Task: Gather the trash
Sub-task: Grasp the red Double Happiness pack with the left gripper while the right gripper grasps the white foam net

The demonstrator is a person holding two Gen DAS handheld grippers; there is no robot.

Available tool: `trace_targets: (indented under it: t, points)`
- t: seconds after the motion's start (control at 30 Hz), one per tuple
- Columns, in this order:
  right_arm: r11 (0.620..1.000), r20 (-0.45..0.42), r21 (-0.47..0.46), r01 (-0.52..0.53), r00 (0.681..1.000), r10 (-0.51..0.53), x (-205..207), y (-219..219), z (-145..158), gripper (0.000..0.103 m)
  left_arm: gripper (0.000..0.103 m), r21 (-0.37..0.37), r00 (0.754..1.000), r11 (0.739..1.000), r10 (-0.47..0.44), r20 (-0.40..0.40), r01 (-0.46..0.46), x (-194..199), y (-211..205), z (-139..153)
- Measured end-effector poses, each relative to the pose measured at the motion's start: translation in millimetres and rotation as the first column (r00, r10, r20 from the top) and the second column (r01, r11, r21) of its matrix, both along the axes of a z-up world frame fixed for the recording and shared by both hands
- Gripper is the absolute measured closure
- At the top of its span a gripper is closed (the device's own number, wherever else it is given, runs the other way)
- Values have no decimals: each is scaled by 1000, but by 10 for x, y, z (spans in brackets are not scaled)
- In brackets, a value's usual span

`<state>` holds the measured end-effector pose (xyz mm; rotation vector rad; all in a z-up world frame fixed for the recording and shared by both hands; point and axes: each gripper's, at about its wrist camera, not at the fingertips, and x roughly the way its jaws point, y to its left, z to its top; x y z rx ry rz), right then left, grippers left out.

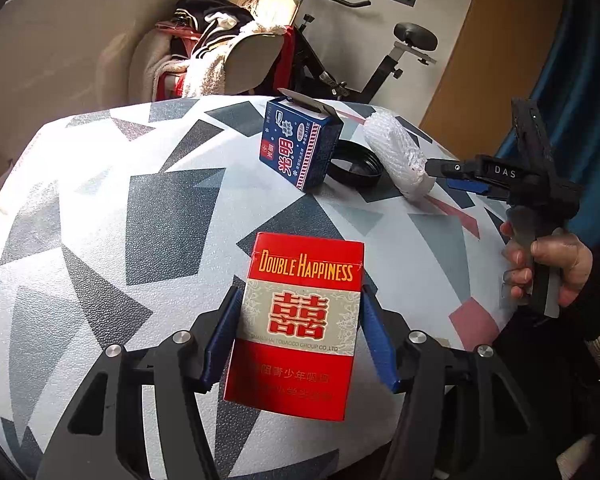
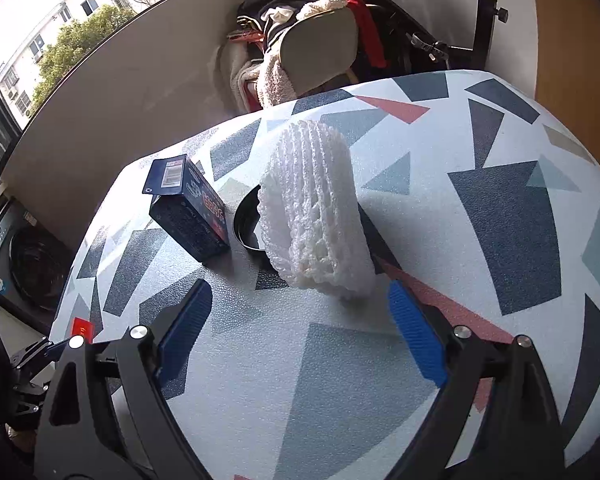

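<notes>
My left gripper (image 1: 298, 300) is shut on a red Double Happiness cigarette pack (image 1: 300, 320) and holds it upright above the patterned table (image 1: 120, 220). A blue carton (image 1: 300, 146) with an open flap, a black lid (image 1: 354, 168) and a white foam net sleeve (image 1: 398, 156) lie at the far side. My right gripper (image 2: 300, 296) is open, its fingertips just short of the foam net sleeve (image 2: 316, 212). The blue carton (image 2: 192, 208) lies left of it, the black lid (image 2: 248, 224) partly under the sleeve. The right gripper also shows in the left wrist view (image 1: 440, 172).
A chair piled with clothes (image 1: 220, 52) and an exercise bike (image 1: 380, 64) stand behind the table. A blue curtain (image 1: 580, 80) hangs at right. A washing machine (image 2: 24, 256) sits low at left. The table's edge (image 2: 80, 248) curves close on the left.
</notes>
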<state>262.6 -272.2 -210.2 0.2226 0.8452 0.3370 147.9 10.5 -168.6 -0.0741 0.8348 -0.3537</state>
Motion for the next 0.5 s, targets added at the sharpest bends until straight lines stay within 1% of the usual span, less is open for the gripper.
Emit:
trace_targets:
  t: [0.07, 0.1, 0.17, 0.37, 0.4, 0.43, 0.47, 0.5]
  points:
    - [999, 32, -42, -1, 999, 3, 128, 84, 34, 14, 46, -13, 1000, 1000, -3, 9, 3, -51, 36, 15]
    - [998, 38, -58, 1, 999, 2, 199, 115, 45, 14, 46, -6, 1000, 1000, -4, 12, 4, -73, 37, 15]
    - [998, 30, -66, 3, 1000, -1, 348, 158, 50, 14, 46, 4, 1000, 1000, -2, 16, 2, -103, 50, 11]
    - [994, -11, -110, -20, 1000, 19, 714, 306, -20, 14, 46, -22, 1000, 1000, 21, 7, -21, -135, 126, -8]
    - [992, -15, -124, -20, 1000, 18, 744, 322, -38, 18, 46, -21, 1000, 1000, 21, 8, -20, -144, 128, -3]
    - [991, -16, -133, -24, 1000, 22, 765, 328, -50, 26, 46, -20, 1000, 1000, 19, 9, -19, -157, 131, 3]
    - [987, -16, -156, -22, 1000, 19, 759, 332, -54, 56, 46, -20, 1000, 1000, 19, 10, -18, -172, 135, 12]
    - [979, -10, -201, 8, 1000, -10, 729, 321, -30, 58, 46, -20, 1000, 1000, 19, 12, -18, -180, 142, 26]
